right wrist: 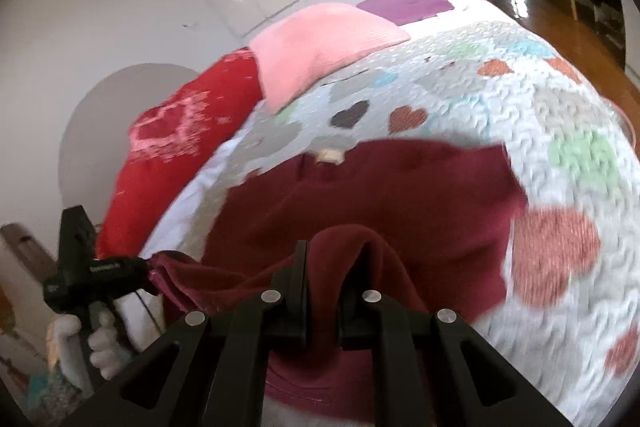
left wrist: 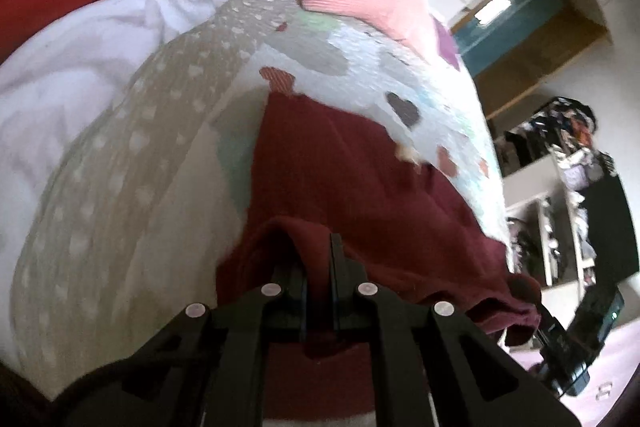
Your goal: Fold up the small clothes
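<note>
- Lying on the heart-patterned quilt (right wrist: 520,75) of the bed, a dark red garment (right wrist: 360,195) is lifted at its near edge
- The left gripper (left wrist: 318,267) has its jaws nearly closed, pinching a fold of the garment
- The right gripper (right wrist: 324,279) pinches another fold of it (jaws narrow too)
- A pink pillow (right wrist: 320,43) and a red cushion (right wrist: 176,147) lie beyond, near the head of the bed
</note>
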